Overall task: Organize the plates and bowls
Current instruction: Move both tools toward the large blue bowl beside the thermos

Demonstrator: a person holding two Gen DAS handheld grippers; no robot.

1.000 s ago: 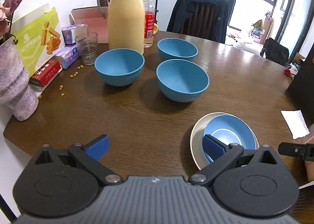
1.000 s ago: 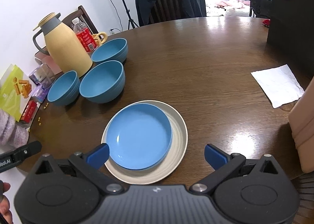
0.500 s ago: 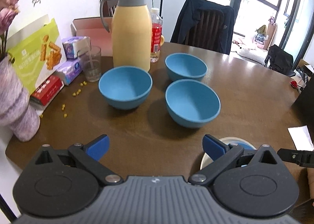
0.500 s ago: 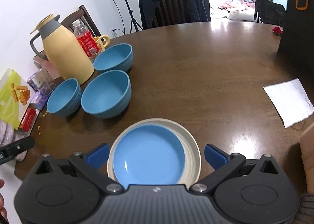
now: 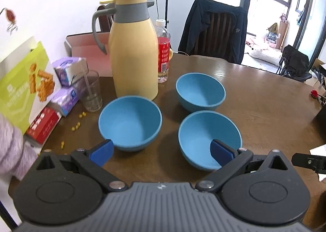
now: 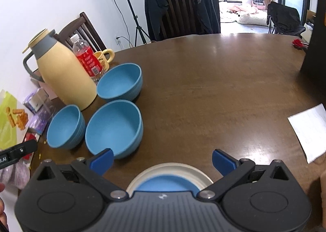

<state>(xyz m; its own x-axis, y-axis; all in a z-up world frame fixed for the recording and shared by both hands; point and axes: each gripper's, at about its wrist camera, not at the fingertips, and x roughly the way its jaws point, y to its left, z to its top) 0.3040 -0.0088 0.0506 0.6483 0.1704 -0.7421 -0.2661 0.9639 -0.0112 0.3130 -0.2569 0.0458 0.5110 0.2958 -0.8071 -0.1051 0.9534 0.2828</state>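
While both tools gape empty, the left tool faces three blue bowls beside the yellow jug; plates sit stacked under the right tool. Bowl-nesting looks next: grip one rim.

Matt blue bowls sit on a glossy dark wood table beside a clear glass.

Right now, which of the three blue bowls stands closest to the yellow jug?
The left bowl, directly in front of the yellow jug and almost touching its base. The far bowl sits to the jug's right, and the near right bowl is farthest away.
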